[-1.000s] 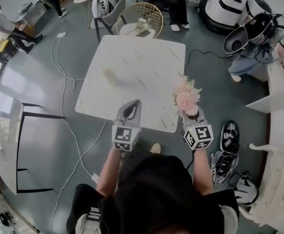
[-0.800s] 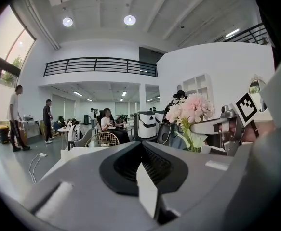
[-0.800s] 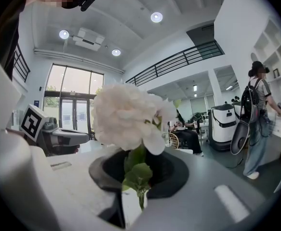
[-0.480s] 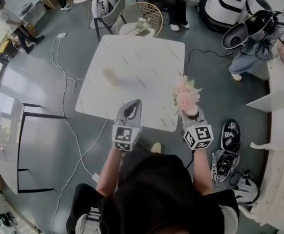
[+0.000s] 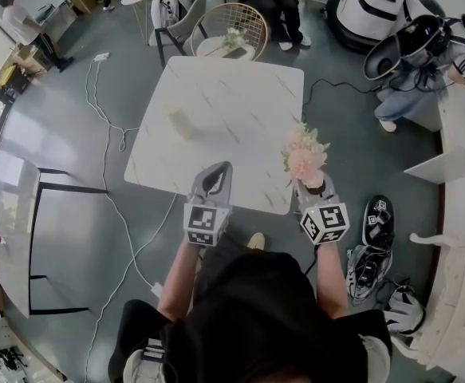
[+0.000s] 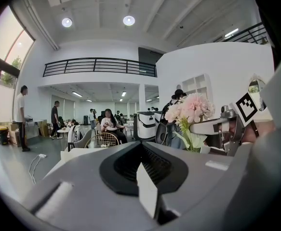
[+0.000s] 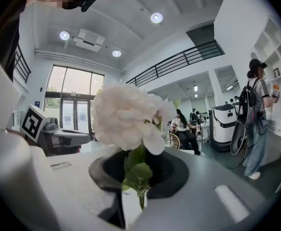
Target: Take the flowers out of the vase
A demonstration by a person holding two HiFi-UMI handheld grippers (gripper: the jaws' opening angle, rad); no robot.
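right gripper (image 5: 312,184) jaws pinching flowers (image 5: 305,156) stem, left gripper (image 5: 215,171) jaws seemingly together, empty

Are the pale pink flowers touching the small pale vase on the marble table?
Apart. Head view: the pale pink flowers sit in the right gripper, bare marble table between them and the small pale vase.

Vase (image 5: 180,124) on table (image 5: 240,94), flowers (image 5: 305,156) to right

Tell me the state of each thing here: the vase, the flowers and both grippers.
Vase: on the table, no flowers in it.
Flowers: out, held upright.
Right gripper: fingers shut on the stem.
Left gripper: fingers together, empty.
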